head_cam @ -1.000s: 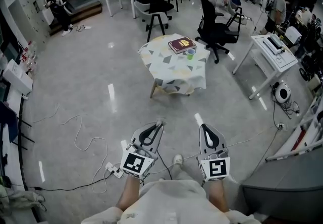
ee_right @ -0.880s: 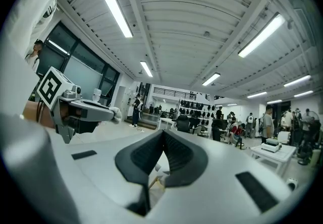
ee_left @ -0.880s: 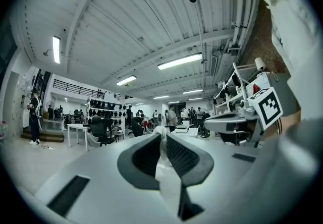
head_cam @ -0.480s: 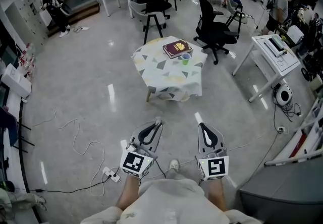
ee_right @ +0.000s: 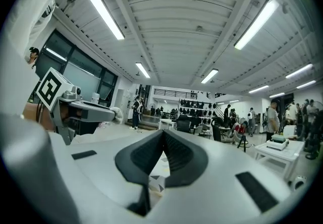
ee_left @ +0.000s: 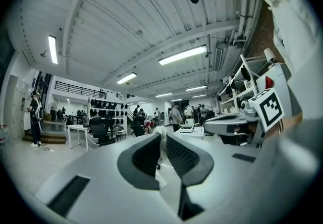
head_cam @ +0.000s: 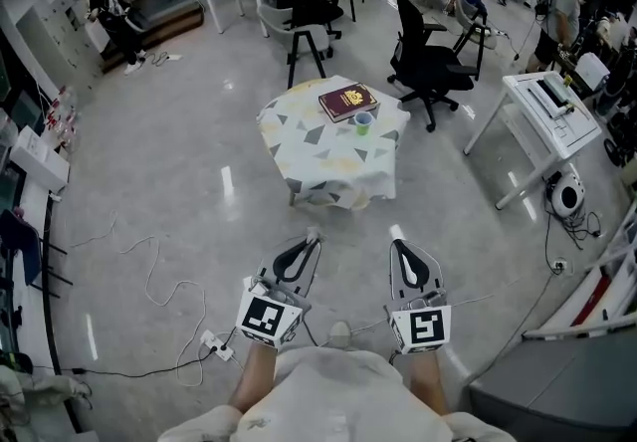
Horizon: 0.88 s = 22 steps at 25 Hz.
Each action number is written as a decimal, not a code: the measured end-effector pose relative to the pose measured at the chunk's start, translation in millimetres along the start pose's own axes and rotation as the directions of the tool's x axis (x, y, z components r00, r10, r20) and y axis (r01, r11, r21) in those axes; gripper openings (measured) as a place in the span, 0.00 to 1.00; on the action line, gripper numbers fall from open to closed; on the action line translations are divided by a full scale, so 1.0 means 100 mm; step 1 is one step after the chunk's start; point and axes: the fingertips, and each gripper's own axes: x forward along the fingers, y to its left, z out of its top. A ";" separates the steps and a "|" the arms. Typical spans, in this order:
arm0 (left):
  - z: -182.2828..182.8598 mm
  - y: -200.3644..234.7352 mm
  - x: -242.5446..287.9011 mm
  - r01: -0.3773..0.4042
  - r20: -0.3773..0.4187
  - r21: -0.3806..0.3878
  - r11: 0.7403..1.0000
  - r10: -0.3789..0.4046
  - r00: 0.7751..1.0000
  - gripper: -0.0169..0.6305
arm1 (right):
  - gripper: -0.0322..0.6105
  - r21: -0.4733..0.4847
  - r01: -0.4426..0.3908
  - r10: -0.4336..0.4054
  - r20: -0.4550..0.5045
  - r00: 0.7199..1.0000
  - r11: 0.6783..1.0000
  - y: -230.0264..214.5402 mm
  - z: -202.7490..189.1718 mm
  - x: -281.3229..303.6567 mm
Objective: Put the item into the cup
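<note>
A small table under a white cloth with grey and yellow triangles stands a few steps ahead of me. On its far side a green cup stands beside a dark red book. My left gripper is held low in front of my body and shut on a small white item. In the left gripper view the item shows as a white strip pinched between the dark pads. My right gripper is level with it, shut and with nothing in it. The cloth shows below its jaws.
Black office chairs stand behind the table. A white desk is at the right, with a cable on the floor near it. Cables and a power strip lie on the floor at the left. A grey block is at the bottom right.
The table with the cup and book has shifted slightly left and nearer in the head view. Both grippers keep the same pose, the left still shut on the white item.
</note>
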 end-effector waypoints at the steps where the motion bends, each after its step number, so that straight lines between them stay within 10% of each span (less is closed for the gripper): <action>1: 0.00 0.00 0.03 -0.005 0.000 0.000 1.000 0.005 1.000 0.09 | 0.06 0.001 -0.005 0.005 0.003 1.000 1.000 -0.03 0.00 0.03; 22: -0.01 0.32 0.31 -0.033 0.000 0.002 0.999 0.033 0.999 0.09 | 0.06 0.015 -0.018 0.018 0.008 1.000 1.000 -0.12 -0.02 0.47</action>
